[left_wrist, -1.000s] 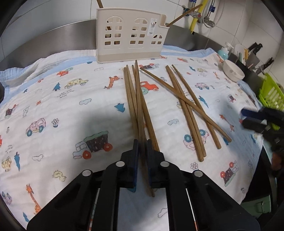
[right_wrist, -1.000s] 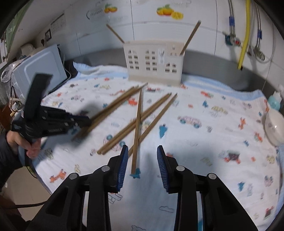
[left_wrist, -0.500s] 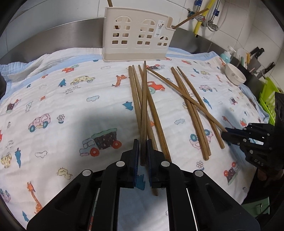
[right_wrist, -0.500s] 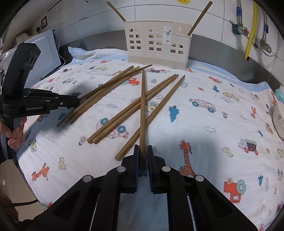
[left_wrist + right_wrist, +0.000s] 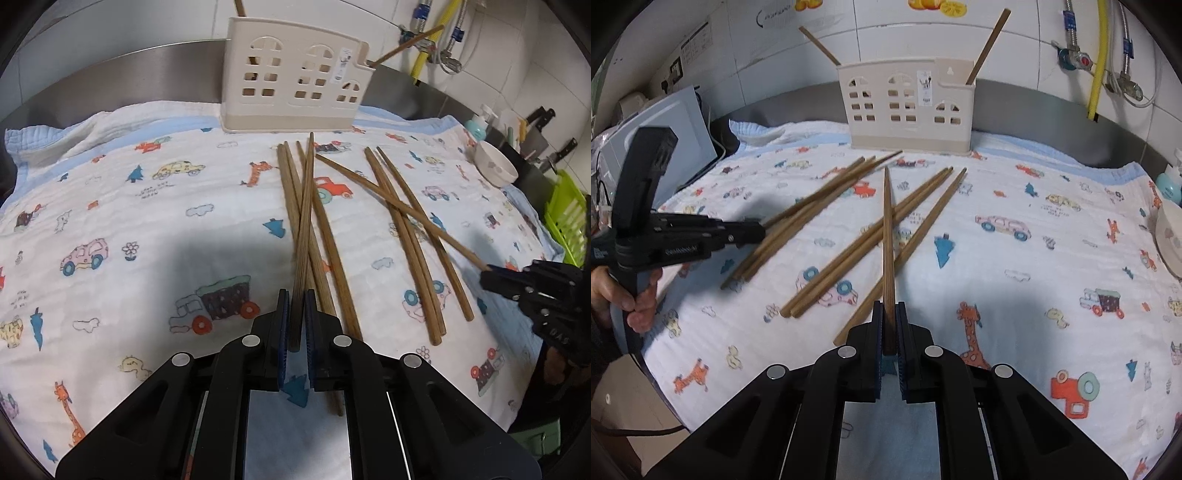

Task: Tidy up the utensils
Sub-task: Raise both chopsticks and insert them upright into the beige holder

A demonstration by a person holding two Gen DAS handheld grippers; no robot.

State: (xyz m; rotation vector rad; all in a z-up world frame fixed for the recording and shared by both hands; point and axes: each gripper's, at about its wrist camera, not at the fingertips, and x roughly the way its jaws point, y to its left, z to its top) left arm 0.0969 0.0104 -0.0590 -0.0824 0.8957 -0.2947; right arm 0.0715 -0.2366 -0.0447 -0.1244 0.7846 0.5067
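Several wooden chopsticks (image 5: pixel 402 236) lie on a cartoon-print cloth (image 5: pixel 147 221). My left gripper (image 5: pixel 295 328) is shut on one chopstick (image 5: pixel 304 221), lifted and pointing at the cream house-shaped holder (image 5: pixel 295 79). My right gripper (image 5: pixel 890 332) is shut on another chopstick (image 5: pixel 888 236), also raised off the cloth. The holder (image 5: pixel 908 105) stands at the cloth's far edge with two chopsticks (image 5: pixel 988 44) leaning in it. Each gripper shows in the other's view: the right one (image 5: pixel 491 275), the left one (image 5: pixel 753 232).
A white bowl (image 5: pixel 495 168), a soap bottle (image 5: pixel 478 123), knives and a green rack (image 5: pixel 567 225) stand at the right. A white appliance (image 5: pixel 657 147) stands at the left. Pipes (image 5: pixel 1097 55) run down the tiled wall behind a steel backsplash.
Both grippers closed on a chopstick each, the right from open, and lifted them off the cloth. The cameras have drawn back and up a little.
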